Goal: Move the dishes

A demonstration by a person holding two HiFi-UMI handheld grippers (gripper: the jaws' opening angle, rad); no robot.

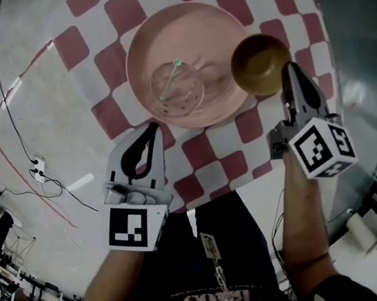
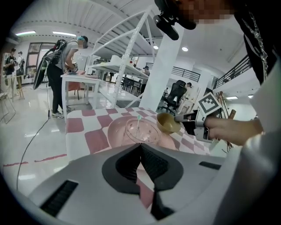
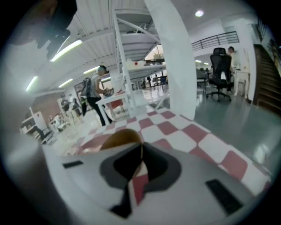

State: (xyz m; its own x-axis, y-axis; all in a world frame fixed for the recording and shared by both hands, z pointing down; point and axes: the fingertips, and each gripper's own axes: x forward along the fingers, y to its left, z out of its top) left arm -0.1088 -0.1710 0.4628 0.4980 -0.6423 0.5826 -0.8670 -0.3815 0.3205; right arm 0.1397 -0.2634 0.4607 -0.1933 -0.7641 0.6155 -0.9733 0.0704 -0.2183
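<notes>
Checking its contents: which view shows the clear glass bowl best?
Head view: it looks straight down into the clear glass bowl in the pink dish. Left gripper view shows it sidelong; right gripper view, not at all.

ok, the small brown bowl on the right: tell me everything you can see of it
The small brown bowl is round, deep and ochre-brown, with a smooth glossy surface, and it looks empty. The right gripper is shut on its near rim. It is open side up, slightly tilted, at the right edge of the large pink dish, over the checked cloth. From the left gripper view it looks lifted; contact underneath cannot be told.
</notes>
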